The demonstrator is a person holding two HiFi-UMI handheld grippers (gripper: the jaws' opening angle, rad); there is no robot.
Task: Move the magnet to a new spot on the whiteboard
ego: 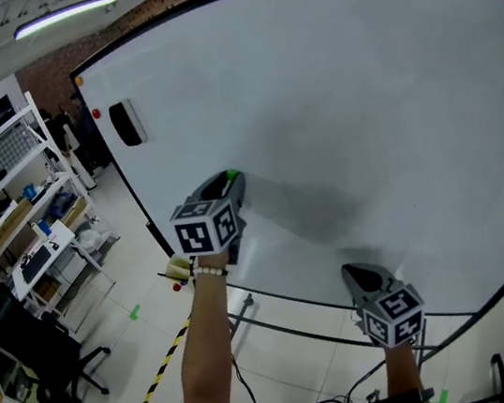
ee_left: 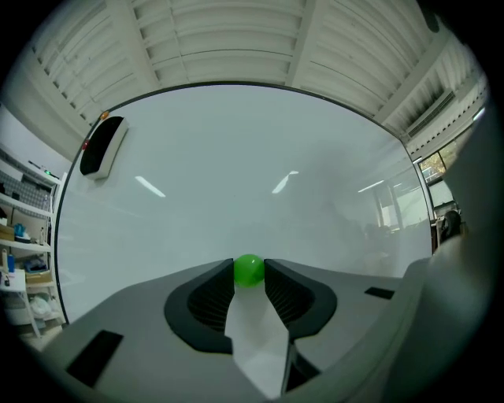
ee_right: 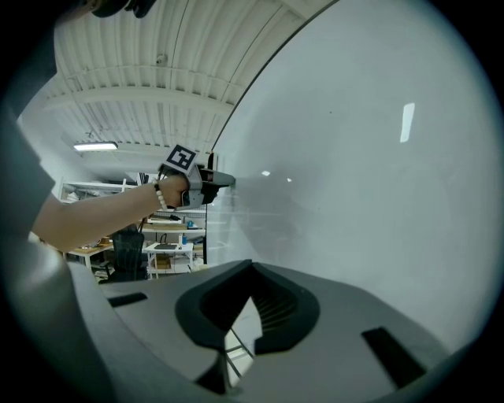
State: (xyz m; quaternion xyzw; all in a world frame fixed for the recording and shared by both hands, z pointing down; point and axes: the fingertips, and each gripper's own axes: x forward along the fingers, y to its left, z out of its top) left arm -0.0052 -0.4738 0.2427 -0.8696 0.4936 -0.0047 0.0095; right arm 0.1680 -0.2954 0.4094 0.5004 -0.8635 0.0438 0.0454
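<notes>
A small green round magnet [ee_left: 250, 270] sits pinched between the tips of my left gripper [ee_left: 250, 277], right up against the whiteboard [ee_left: 252, 173]. In the head view the left gripper [ego: 231, 182] points at the whiteboard [ego: 341, 106] at its lower left, with the green magnet [ego: 232, 174] showing at its tip. My right gripper [ego: 355, 271] hangs lower, near the board's bottom edge, with nothing in it. In the right gripper view its jaws [ee_right: 252, 266] meet at the tips, and the left gripper [ee_right: 223, 179] shows against the whiteboard [ee_right: 370, 181].
A black eraser [ego: 127, 123] and a small red magnet [ego: 96, 113] stick to the board's upper left corner. Shelves [ego: 13, 186], a desk and a black office chair [ego: 29, 350] stand at the left. Yellow-black tape [ego: 157, 377] runs across the floor under the board.
</notes>
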